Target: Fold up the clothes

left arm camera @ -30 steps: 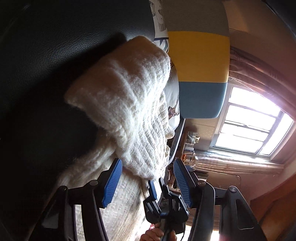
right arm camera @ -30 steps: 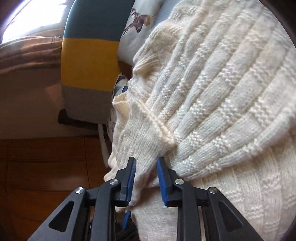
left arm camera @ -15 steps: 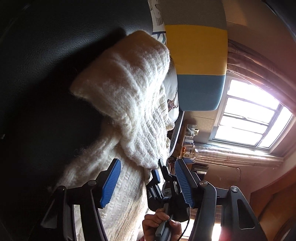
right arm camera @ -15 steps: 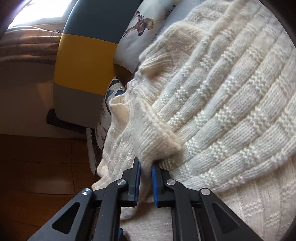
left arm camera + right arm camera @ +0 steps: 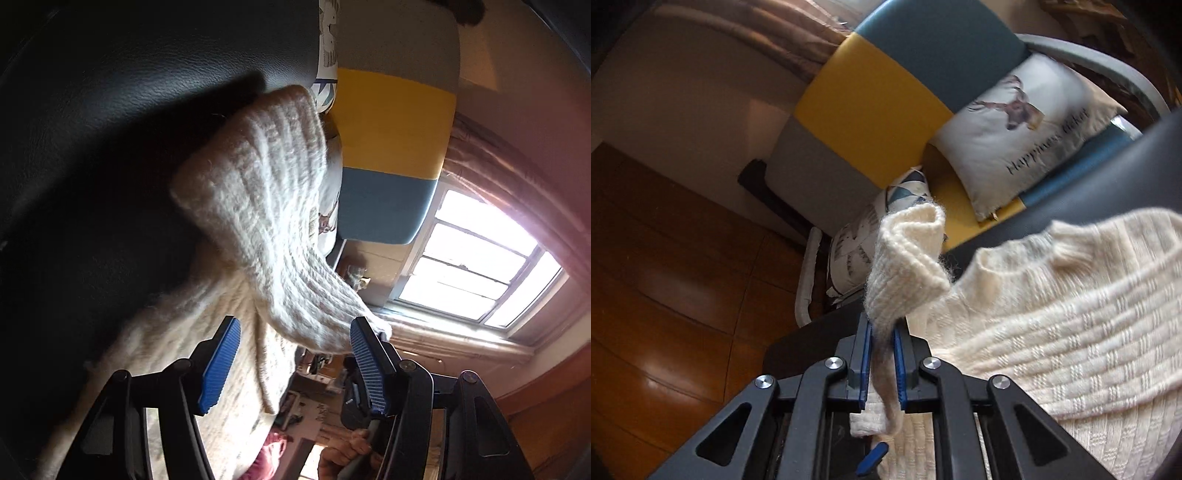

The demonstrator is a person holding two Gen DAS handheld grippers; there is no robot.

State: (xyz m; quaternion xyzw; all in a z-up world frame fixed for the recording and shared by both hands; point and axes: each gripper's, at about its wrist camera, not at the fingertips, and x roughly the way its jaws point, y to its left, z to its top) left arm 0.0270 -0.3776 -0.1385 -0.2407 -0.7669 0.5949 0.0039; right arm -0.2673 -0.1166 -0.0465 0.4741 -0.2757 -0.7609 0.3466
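A cream knitted sweater lies spread on a black leather surface. My right gripper is shut on its ribbed sleeve cuff, which stands lifted and folded over above the blue pads. In the left wrist view the same sleeve hangs raised in front of my left gripper. That gripper is open, its blue pads wide apart with the knit between them but not clamped. The right gripper's black body and a person's hand show low in the left wrist view.
A chair with yellow, teal and grey panels stands beyond the surface, holding a deer-print cushion and a patterned cushion. Wooden floor lies to the left. A bright window and curtains fill the left wrist view's right side.
My right gripper closed on the sleeve cuff and lifted it away from the sweater body. The sleeve rose and stretched in front of the open left gripper.
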